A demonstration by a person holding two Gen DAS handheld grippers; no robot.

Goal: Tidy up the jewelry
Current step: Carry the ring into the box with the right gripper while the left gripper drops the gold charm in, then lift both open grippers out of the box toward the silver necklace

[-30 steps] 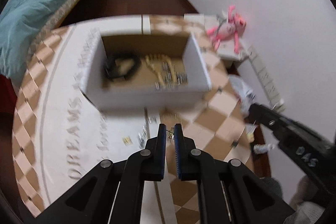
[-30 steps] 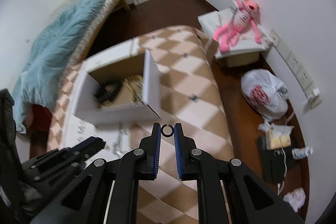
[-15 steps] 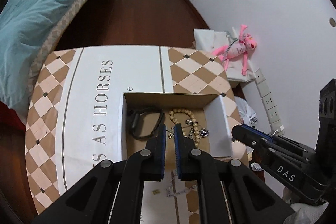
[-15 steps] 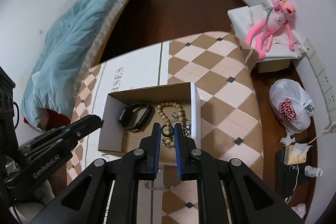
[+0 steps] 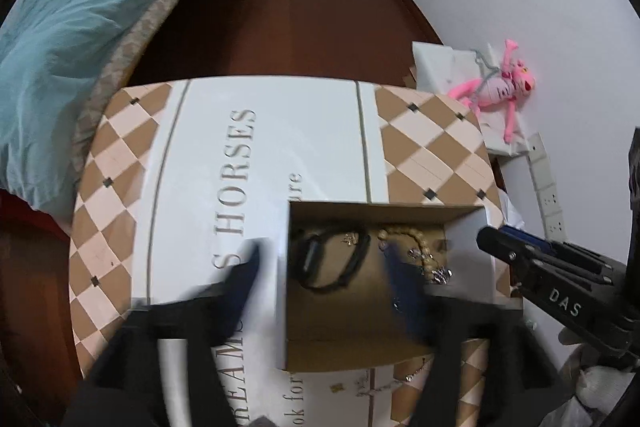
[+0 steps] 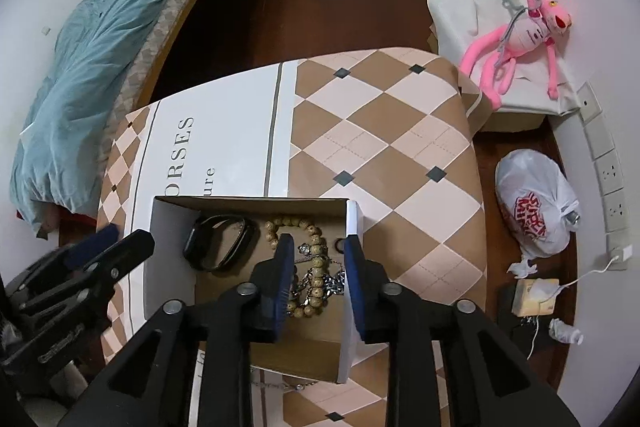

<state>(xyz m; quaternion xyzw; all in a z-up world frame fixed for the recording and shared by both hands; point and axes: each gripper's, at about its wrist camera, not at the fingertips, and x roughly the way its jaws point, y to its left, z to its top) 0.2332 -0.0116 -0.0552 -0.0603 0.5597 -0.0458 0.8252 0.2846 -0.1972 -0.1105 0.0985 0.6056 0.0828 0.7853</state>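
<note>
An open cardboard box stands on the table. Inside lie a black wristband, a wooden bead bracelet, silver chains and a small dark ring. A small charm lies on the wristband in the left wrist view. My right gripper is open and empty above the box's right half. My left gripper is open, blurred and empty, its fingers spread across the box.
The table has a checkered cloth with a white printed band. A loose chain and small pieces lie on the cloth in front of the box. A bed is at left. A pink plush toy and a white bag are at right.
Both grippers have opened over the box. The ring from the right gripper and the charm from the left gripper now lie inside the box.
</note>
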